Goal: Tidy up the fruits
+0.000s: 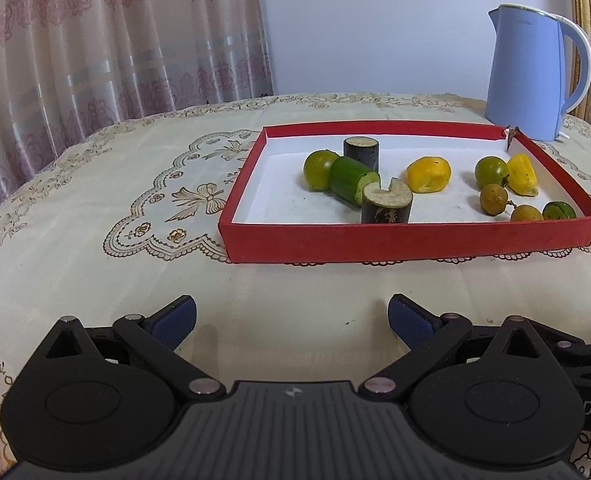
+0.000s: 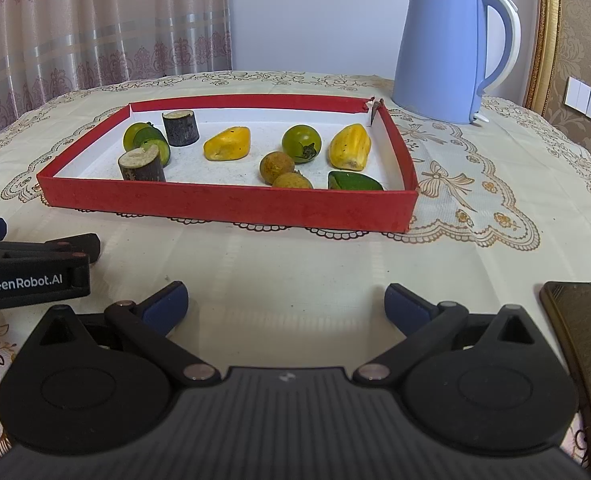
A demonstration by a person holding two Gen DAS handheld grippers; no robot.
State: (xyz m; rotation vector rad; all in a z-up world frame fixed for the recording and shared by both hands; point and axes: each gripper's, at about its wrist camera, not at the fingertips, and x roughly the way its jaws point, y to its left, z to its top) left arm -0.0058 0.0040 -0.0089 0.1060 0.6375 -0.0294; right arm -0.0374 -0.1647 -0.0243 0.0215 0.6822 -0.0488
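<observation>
Lace-patterned tablecloth point(image 2: 295, 256) (cream), curtain point(image 1: 95, 40) behind, kettle point(image 2: 439, 48) nearby.

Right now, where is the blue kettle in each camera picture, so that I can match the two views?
Left wrist view: the blue kettle stands at the upper right, behind the far right corner of the red tray.
Right wrist view: the kettle stands right of centre at the top, behind that same corner.
Shared landmark: the tray's torn far right corner.

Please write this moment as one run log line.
left hand-held gripper: open, empty | right hand-held gripper: open, empty | fruits in red tray
</observation>
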